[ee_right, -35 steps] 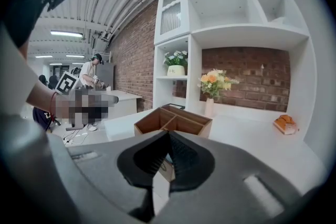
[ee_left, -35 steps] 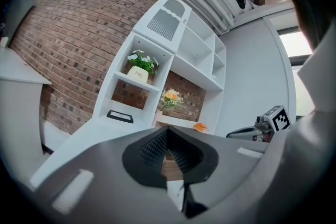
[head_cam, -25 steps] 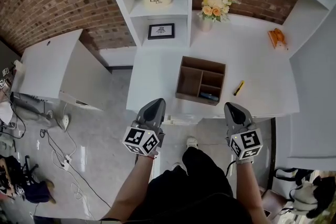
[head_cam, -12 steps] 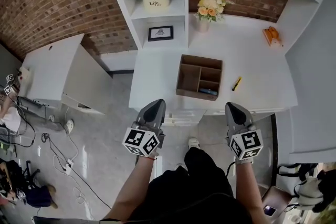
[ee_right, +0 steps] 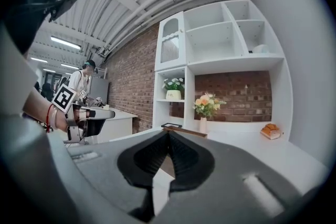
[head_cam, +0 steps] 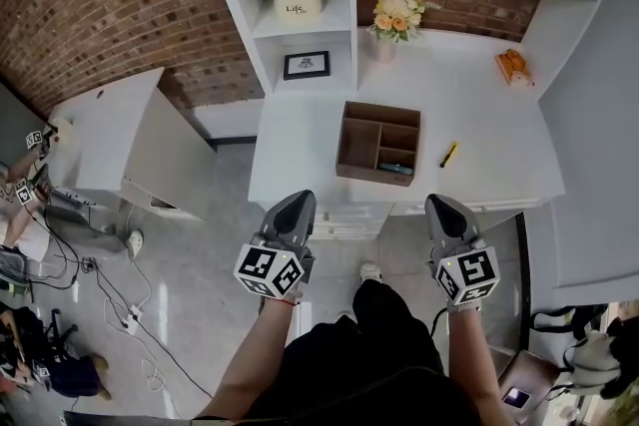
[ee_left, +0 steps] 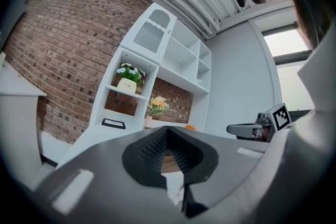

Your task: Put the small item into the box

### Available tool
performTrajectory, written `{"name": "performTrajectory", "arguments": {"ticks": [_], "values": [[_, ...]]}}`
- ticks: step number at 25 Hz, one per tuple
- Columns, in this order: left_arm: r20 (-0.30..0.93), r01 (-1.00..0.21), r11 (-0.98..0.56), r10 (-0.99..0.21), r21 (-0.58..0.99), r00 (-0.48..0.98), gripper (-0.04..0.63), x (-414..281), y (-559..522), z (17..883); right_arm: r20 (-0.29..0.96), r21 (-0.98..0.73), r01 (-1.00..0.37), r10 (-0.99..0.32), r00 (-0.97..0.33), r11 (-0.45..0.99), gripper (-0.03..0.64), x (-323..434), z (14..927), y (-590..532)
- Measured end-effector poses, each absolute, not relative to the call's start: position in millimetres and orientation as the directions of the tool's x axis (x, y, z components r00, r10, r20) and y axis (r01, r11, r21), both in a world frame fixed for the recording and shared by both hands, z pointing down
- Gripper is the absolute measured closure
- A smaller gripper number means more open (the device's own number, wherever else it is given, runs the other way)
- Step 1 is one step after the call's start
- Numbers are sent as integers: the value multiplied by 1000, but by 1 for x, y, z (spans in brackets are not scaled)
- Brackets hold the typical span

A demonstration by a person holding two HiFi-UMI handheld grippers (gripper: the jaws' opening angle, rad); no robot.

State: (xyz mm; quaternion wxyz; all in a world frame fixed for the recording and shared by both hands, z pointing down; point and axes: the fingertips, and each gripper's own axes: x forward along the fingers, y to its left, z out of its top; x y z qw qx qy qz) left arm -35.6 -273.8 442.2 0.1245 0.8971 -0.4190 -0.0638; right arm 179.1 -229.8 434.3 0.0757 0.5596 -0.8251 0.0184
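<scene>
White desk [head_cam: 479, 165] against a brick wall. Box [head_cam: 359, 145] stands near the front edge. Yellow item [head_cam: 449, 154] lies on the desk just right of it, not in the box. Left gripper [head_cam: 298, 200] and right gripper [head_cam: 439, 205]: jaws closed, empty, short of the front edge. Judged: pick-up not yet begun.

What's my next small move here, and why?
Probably advance the right hand-held gripper toward the small yellow stick-shaped item on the white desk: it lies right of the brown wooden box, outside it, and that gripper is shut, empty.
</scene>
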Motion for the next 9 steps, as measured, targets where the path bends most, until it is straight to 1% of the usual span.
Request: {"name": "performTrajectory", "arguments": {"ticks": [9], "values": [[-13, -730, -626, -762, 274, 648, 594, -35, -256, 441, 123, 62, -924, -921, -369, 378, 614, 175, 431, -209]]}}
